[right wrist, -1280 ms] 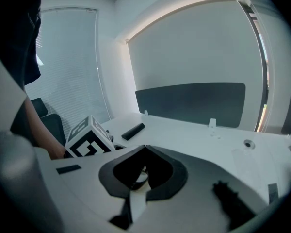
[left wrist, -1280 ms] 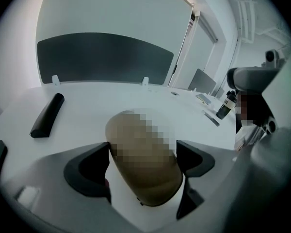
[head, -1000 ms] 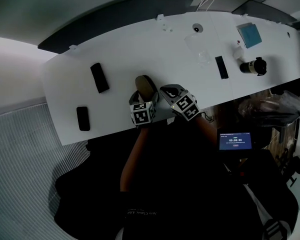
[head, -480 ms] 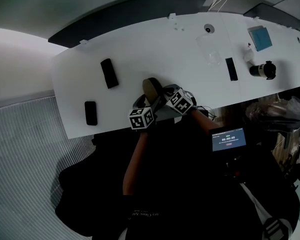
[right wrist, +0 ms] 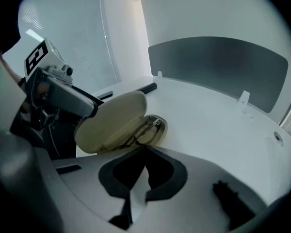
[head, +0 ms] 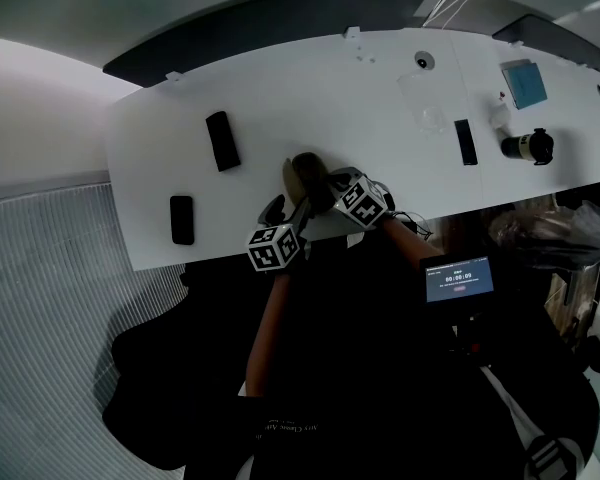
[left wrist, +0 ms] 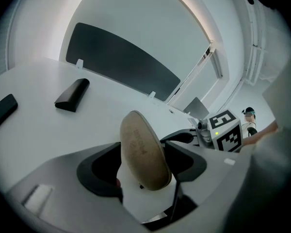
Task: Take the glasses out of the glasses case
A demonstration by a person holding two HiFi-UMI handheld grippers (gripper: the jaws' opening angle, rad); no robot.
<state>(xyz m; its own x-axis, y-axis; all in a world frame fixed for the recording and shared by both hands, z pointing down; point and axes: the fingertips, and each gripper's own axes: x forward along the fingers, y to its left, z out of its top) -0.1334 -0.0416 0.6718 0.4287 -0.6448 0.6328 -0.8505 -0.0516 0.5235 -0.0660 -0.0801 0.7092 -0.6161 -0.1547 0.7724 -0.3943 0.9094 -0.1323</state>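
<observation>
The tan glasses case [head: 305, 176] lies open near the table's front edge. Its lid [left wrist: 143, 152] stands up between the jaws of my left gripper [left wrist: 145, 154], which are closing; both pads meet the lid's long edges. In the right gripper view one grey left finger [right wrist: 70, 98] lies along the lid [right wrist: 114, 118]. Dark-framed glasses [right wrist: 146, 126] rest in the lower shell. My right gripper [right wrist: 144, 154] is shut and empty, tips right at the shell's near rim. In the head view the left gripper [head: 285, 213] and the right gripper [head: 330, 190] flank the case.
Two black cases [head: 221, 140] [head: 181, 219] lie left on the white table [head: 280, 88]. At the far right sit a black bar [head: 465, 141], a clear cup [head: 425, 103], a blue pad [head: 526, 83] and a black cylinder [head: 525, 146]. A lit screen [head: 459, 280] sits below the table's edge.
My right gripper has come down to the case's front rim. The left gripper's marker cube has drawn back toward the lower left, beside the case.
</observation>
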